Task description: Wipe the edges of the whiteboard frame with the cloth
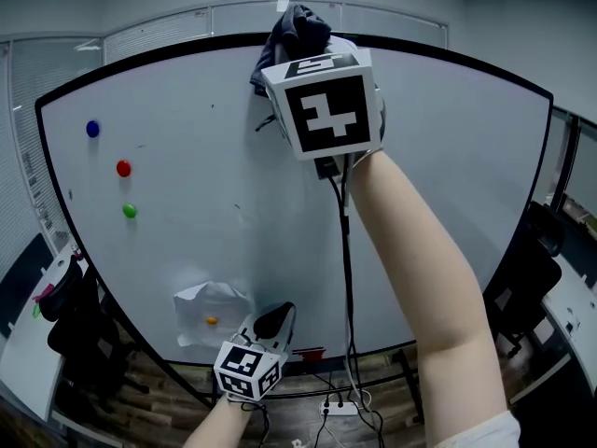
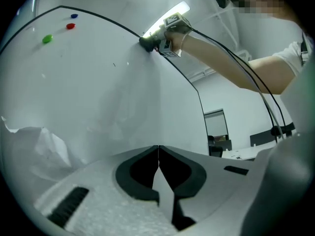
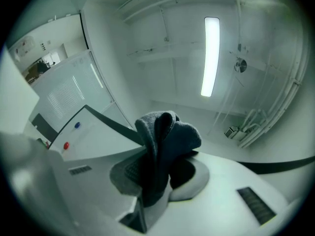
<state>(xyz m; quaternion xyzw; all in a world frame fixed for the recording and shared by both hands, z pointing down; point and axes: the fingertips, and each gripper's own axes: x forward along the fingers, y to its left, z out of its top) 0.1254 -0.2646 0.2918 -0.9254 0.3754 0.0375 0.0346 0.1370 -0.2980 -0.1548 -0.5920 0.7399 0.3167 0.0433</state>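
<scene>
The whiteboard fills the head view, edged by a thin black frame. My right gripper is raised to the top edge, shut on a dark grey cloth that bunches over the frame there. In the right gripper view the cloth sticks up from between the jaws, with the black frame running past behind it. My left gripper hangs low by the board's bottom edge, jaws together and empty. From the left gripper view the cloth shows far up on the top frame.
Blue, red and green magnets sit at the board's left. A crumpled white paper is pinned low by an orange magnet. Cables hang from the right gripper. Dark chairs stand at both sides.
</scene>
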